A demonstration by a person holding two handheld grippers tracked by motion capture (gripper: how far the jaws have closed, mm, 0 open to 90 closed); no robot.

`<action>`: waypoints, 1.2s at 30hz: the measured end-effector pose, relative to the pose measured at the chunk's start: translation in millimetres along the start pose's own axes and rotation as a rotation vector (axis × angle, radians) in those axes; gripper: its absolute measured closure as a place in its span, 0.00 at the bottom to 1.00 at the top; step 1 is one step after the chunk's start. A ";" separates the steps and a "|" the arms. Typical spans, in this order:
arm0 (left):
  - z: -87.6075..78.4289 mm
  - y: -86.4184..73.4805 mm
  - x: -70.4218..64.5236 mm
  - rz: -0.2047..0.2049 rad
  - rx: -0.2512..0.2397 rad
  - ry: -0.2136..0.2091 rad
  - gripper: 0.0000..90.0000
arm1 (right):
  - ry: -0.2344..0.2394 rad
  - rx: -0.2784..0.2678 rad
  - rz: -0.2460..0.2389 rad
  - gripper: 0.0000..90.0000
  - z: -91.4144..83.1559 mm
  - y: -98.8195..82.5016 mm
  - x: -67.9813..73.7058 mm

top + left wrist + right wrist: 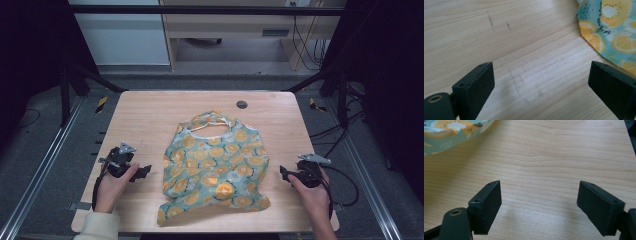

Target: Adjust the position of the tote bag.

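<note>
Desk point(150, 115): nearest edge carries both hands. Bag point(215, 160): lies crumpled at centre; judged light, limp, slippery; grasp at handles or a corner. Left claw point(145, 171), right claw point(283, 173): jaws apart, empty, flanking bag

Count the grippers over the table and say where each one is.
2. The left gripper is held over the table's left side, jaws open, beside the fruit-print bag. The right gripper is over the right side, jaws open, beside the same bag.
</note>
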State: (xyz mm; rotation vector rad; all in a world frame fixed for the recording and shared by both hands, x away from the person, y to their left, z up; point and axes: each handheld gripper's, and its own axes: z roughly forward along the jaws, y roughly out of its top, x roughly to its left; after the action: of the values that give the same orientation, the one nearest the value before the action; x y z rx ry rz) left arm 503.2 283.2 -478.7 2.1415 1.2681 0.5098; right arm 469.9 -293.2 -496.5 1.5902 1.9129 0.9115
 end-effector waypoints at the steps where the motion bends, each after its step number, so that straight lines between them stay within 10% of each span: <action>1: 0.6 0.0 -0.6 0.000 0.001 -0.003 0.07 | 0.000 0.000 0.000 0.23 0.0 0.0 0.0; 14: -3.6 4.9 -16.7 0.020 -0.035 -0.052 0.09 | 0.032 -0.010 -0.035 0.44 -4.3 6.2 6.8; 24: 7.0 46.7 -28.7 0.071 -0.007 -0.112 0.13 | 0.182 0.010 -0.104 0.65 -1.3 54.5 26.0; 30: 26.2 74.3 -22.4 -0.015 0.009 -0.205 0.16 | 0.244 0.021 -0.065 0.69 18.6 87.7 30.6; 36: 40.6 83.4 -18.7 -0.038 0.047 -0.205 0.17 | 0.257 0.050 -0.012 0.67 40.9 103.9 28.3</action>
State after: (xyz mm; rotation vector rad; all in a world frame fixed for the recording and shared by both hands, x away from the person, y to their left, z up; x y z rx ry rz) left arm 573.0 223.9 -454.7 2.1426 1.2135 0.2396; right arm 561.8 -247.6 -444.0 1.5506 2.1310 1.1168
